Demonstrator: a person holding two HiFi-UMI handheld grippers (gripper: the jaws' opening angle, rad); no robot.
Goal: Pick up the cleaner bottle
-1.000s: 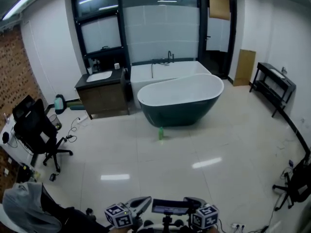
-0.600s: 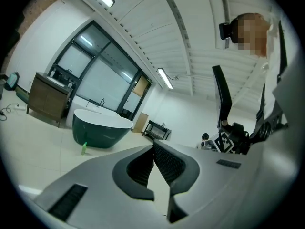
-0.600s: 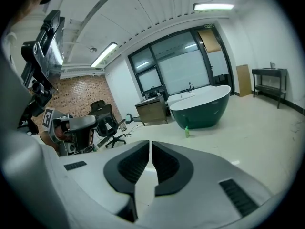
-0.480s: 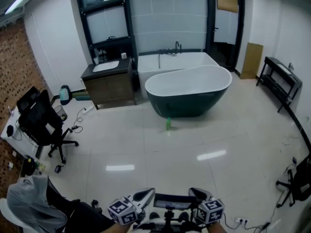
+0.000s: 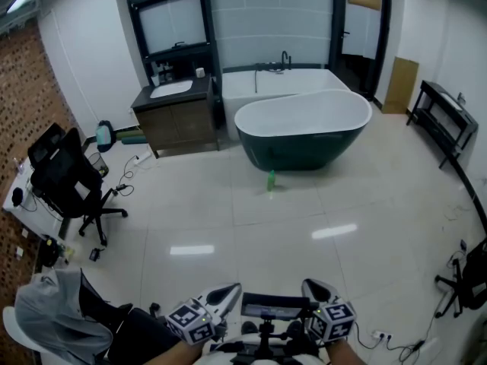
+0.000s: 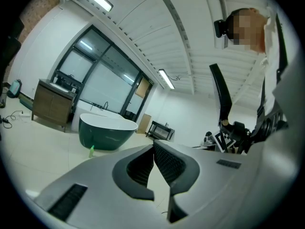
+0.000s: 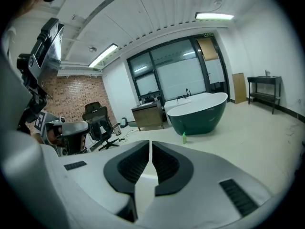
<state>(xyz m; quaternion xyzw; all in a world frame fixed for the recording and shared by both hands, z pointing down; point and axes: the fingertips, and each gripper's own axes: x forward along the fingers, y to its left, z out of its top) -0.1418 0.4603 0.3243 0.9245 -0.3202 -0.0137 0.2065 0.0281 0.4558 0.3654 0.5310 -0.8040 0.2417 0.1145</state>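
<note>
Carrying my left gripper (image 6: 153, 147) and right gripper (image 7: 150, 146) low at the near edge of the room, I keep both sets of jaws clenched with nothing between them. The pads meet in each gripper view, and there is only open floor (image 5: 228, 226) beyond.

The cleaner bottle (image 5: 270, 179) stands upright on the floor at the far side, just in front of the dark green bathtub (image 5: 304, 128) and well apart from me. A wooden vanity cabinet (image 5: 179, 116) sits to the far left of the tub, and an office chair (image 5: 68, 185) stands at the left.

Over the last second the bottle and tub have slid up and a little to the right in the head view. More of my two grippers has come into sight at the bottom, yet the tub looks hardly any larger. I judge that I have mostly shifted my gaze and lifted the grippers slightly, so the approach is barely begun.

Before any pickup I must cross the floor and release one pair of jaws to fit around the bottle.
</note>
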